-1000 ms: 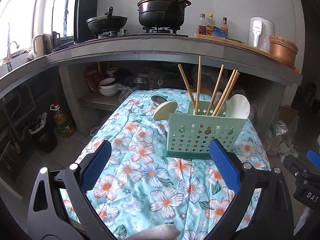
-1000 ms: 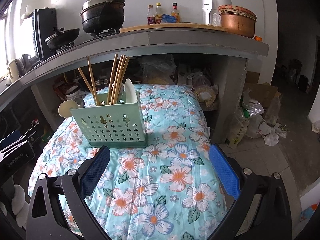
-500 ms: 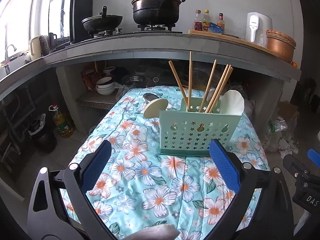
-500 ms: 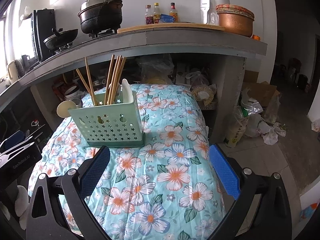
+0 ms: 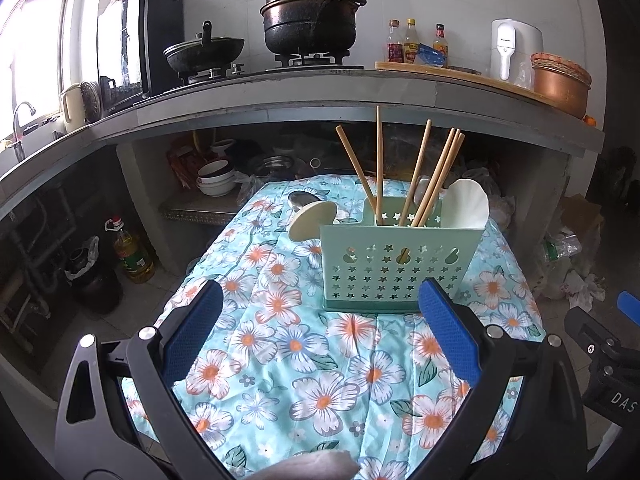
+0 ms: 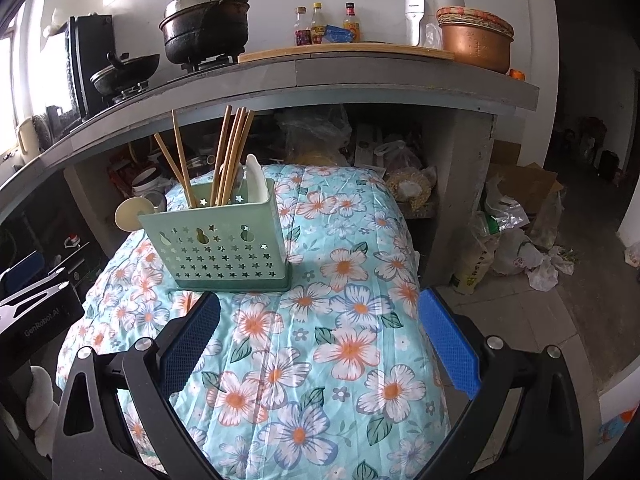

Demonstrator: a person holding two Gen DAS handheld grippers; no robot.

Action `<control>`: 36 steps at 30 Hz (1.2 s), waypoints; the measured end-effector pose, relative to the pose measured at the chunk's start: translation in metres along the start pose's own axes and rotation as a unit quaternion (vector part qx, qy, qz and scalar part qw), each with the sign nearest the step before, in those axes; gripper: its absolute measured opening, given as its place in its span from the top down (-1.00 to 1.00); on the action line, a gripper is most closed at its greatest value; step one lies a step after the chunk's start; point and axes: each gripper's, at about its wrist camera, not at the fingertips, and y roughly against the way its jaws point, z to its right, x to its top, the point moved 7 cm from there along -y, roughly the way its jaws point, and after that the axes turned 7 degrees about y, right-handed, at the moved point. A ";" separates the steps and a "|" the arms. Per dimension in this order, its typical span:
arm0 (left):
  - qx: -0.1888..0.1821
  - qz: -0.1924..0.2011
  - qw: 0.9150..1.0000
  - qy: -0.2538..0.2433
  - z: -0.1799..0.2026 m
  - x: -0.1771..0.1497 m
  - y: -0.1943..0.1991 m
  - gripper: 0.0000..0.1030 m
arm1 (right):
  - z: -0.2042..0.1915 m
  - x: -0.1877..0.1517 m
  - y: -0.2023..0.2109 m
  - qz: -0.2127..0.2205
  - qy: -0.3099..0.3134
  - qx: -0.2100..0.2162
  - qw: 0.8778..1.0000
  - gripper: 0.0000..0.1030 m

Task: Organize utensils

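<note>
Both claws hang level above the near part of the table's floral cloth (image 5: 320, 364), pointing toward the far side. The left claw (image 5: 320, 336) gapes wide with nothing between its blue pads, and the right claw (image 6: 318, 336) is spread just as wide and empty. The green utensil holder (image 5: 396, 268) stands upright near the middle of the table, just beyond both claws, holding wooden chopsticks (image 5: 424, 176) and pale spoons (image 5: 466, 204).

Both grippers' fingers (image 5: 192, 332) (image 6: 448, 340) spread wide, empty.
</note>
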 end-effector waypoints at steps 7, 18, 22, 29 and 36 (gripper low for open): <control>0.015 0.000 1.000 0.006 -0.014 0.000 0.000 -0.84 | -0.004 0.000 0.000 -0.001 0.007 0.002 1.000 -0.87; 0.042 0.004 0.999 0.020 -0.040 0.004 0.000 -0.84 | -0.008 0.006 0.001 0.002 0.014 0.000 1.000 -0.87; 0.043 0.004 0.999 0.023 -0.042 0.004 0.000 -0.84 | -0.010 0.007 0.001 0.001 0.016 0.002 1.000 -0.87; 0.044 0.004 0.999 0.024 -0.043 0.004 0.000 -0.84 | -0.014 0.007 0.001 0.001 0.019 0.006 1.000 -0.87; 0.041 0.009 0.999 0.021 -0.042 0.005 0.002 -0.84 | -0.015 0.008 0.003 0.003 0.019 0.009 1.000 -0.87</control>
